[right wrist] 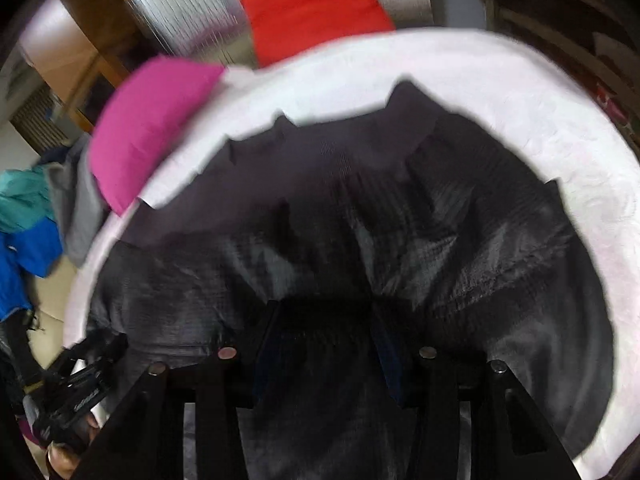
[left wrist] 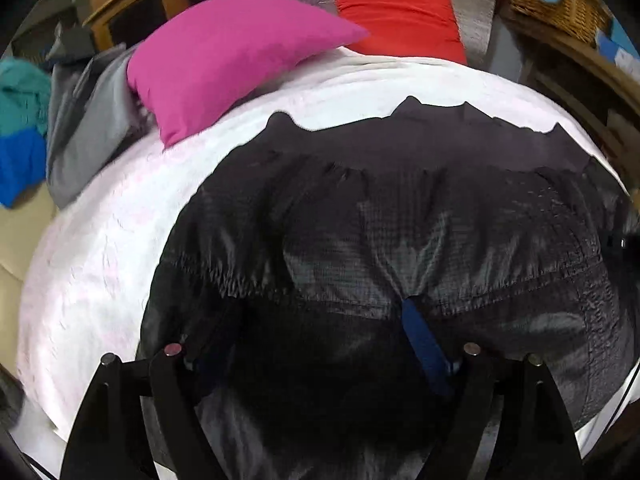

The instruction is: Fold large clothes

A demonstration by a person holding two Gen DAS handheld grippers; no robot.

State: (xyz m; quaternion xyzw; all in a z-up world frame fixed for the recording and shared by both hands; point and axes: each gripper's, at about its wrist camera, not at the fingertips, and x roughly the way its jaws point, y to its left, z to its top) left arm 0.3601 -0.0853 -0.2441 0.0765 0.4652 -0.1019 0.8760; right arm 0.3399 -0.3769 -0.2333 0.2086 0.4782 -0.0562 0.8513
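A large black shiny garment (left wrist: 400, 208) with a matte ribbed edge lies spread on a white bed cover (left wrist: 100, 260). My left gripper (left wrist: 304, 332) hovers over its near part with the jaws wide apart. The blue pad (left wrist: 424, 344) touches a pucker of cloth, and nothing is pinched. In the right wrist view the same garment (right wrist: 360, 200) fills the middle. My right gripper (right wrist: 326, 312) is shut on a thick bunch of it, with creases fanning out from the fingers. A person's hand (right wrist: 64, 456) shows at the lower left of that view.
A pink pillow (left wrist: 232, 56) and a red pillow (left wrist: 400, 16) rest at the far end of the bed. A grey garment (left wrist: 88, 128) and teal and blue clothes (left wrist: 20, 120) are heaped on the left. A wicker basket (left wrist: 552, 0) sits on wooden shelving at the right.
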